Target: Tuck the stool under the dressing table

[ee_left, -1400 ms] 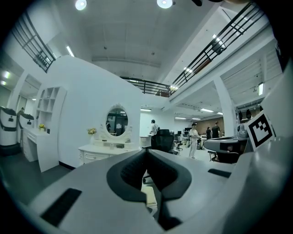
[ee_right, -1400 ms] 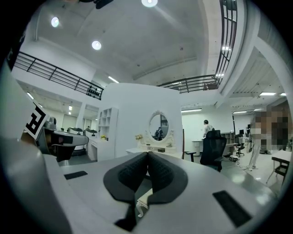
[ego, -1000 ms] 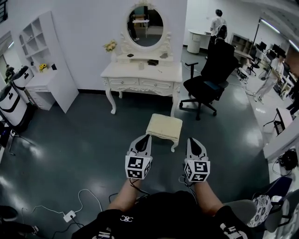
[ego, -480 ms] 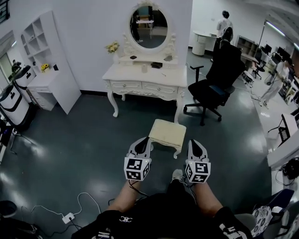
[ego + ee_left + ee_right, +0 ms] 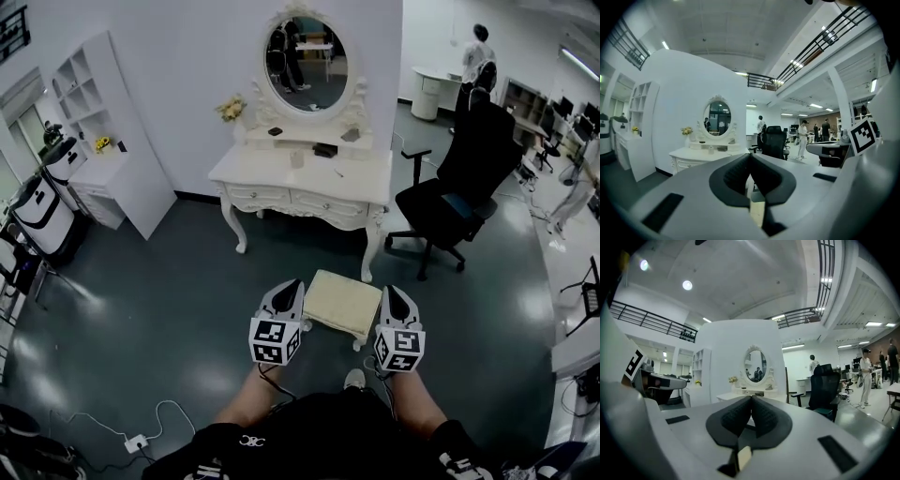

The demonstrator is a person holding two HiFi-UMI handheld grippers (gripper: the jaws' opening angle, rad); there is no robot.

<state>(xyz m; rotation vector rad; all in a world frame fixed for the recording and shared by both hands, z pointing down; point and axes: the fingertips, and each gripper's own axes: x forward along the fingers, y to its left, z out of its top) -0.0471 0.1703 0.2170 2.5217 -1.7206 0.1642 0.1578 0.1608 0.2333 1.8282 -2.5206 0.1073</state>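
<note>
- The dressing table [image 5: 361,183] stands against the white wall, and the gap between its front legs is free. The tuck is not yet done, and this looks like the pushing-in step.
- The white shelf unit [image 5: 98,141] is well off to the left and out of the way.
- The black office chair [image 5: 466,183] sits near the table's right end. It leaves little room on that side, so the push should lean left.
- The stool [image 5: 341,303] is on the floor just short of the table, skewed, opposite the right half of the table rather than the middle of the gap.
- The left gripper [image 5: 292,284] and right gripper [image 5: 393,292] flank the stool's near corners. Both have their jaws pressed together and grasp nothing. I cannot tell whether they touch the stool.
- The table's right front leg [image 5: 371,255] is directly beyond the stool, so the next move probably needs a leftward nudge before going forward.
- The power strip [image 5: 137,441] and its cable lie behind on the left, clear of the path.
</note>
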